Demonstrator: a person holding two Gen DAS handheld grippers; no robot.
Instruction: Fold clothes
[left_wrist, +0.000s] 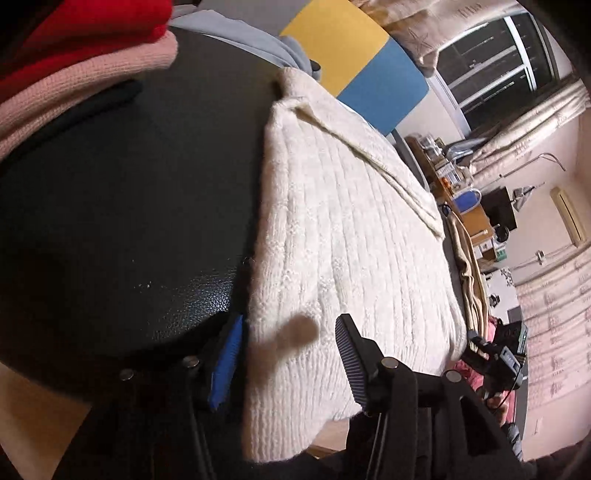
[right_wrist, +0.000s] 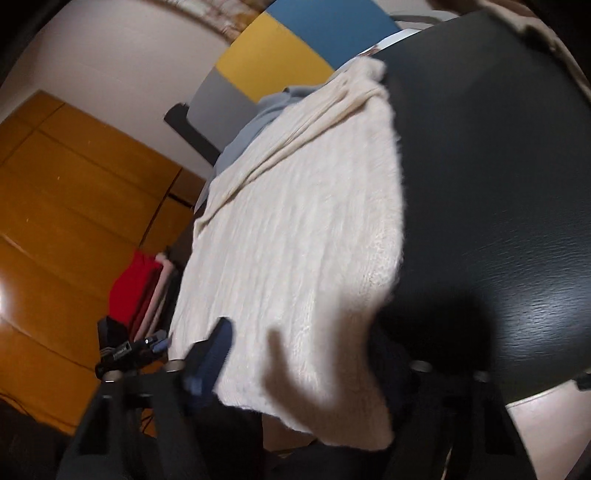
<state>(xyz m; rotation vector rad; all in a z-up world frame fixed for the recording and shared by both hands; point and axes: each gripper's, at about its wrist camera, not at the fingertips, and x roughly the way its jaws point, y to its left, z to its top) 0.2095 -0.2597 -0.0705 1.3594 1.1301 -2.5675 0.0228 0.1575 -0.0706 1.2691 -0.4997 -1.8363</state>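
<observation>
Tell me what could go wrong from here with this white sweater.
1. The sweater's near hem hangs over the table edge; with both tongs straddling that hem, a one-sided pull could drag it off.
2. The left tongs and right tongs may pinch different numbers of layers, skewing the fold.
3. The right view is blurred, so its grip is hard to confirm.

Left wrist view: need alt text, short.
A cream ribbed knit sweater lies partly folded on a black textured table, its near edge between the left gripper's open fingers. Folded red and pink clothes are stacked at the far left; the right gripper shows at the sweater's other side.
</observation>
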